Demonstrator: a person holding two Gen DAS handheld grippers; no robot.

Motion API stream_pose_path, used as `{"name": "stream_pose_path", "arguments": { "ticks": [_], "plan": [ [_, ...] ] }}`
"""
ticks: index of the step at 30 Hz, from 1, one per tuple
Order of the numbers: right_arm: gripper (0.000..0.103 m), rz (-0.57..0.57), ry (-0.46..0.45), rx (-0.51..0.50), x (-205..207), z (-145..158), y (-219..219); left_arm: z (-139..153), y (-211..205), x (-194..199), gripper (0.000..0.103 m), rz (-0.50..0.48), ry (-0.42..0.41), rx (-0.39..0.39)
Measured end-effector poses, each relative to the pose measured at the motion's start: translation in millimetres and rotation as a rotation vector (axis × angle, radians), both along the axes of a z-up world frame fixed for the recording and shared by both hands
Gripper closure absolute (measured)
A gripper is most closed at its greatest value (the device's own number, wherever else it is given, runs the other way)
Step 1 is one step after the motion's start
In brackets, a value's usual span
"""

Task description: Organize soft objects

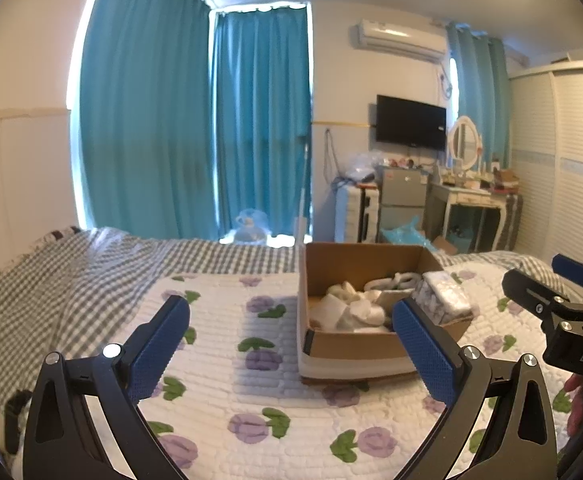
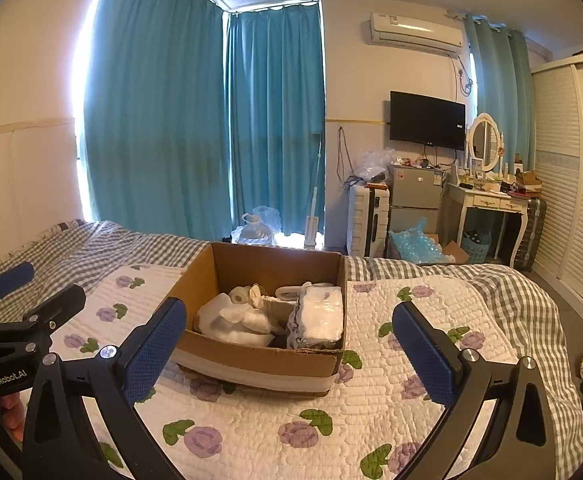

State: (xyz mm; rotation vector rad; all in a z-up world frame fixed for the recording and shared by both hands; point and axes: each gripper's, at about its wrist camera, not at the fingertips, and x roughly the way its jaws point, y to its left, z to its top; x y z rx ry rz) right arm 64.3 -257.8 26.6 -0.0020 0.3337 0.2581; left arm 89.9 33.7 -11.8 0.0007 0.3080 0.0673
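We hold both blue-padded grippers, left (image 1: 291,340) and right (image 2: 289,340), spread empty; open brown cardboard box (image 2: 251,364) of white soft bundles (image 2: 319,316) at twelve o'clock warrants gentle pinches

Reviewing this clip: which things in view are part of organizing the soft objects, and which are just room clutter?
Part of the job:
- cardboard box on the floral quilt
- white soft items inside it
- wrapped white pack at the box's right side
- left gripper, open, empty
- right gripper, open, empty

Just lying about:
- television
- dressing table
- mini fridge
- water jug
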Motion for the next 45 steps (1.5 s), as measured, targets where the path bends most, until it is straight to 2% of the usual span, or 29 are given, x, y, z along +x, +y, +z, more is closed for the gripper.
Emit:
{"name": "stream_pose_path", "arguments": {
  "ticks": [45],
  "plan": [
    [0.0, 0.0, 0.017, -0.007, 1.5, -7.6, 2.7, -2.0, -2.7, 0.4, 0.0, 0.003, 0.013, 0.006]
  ]
}}
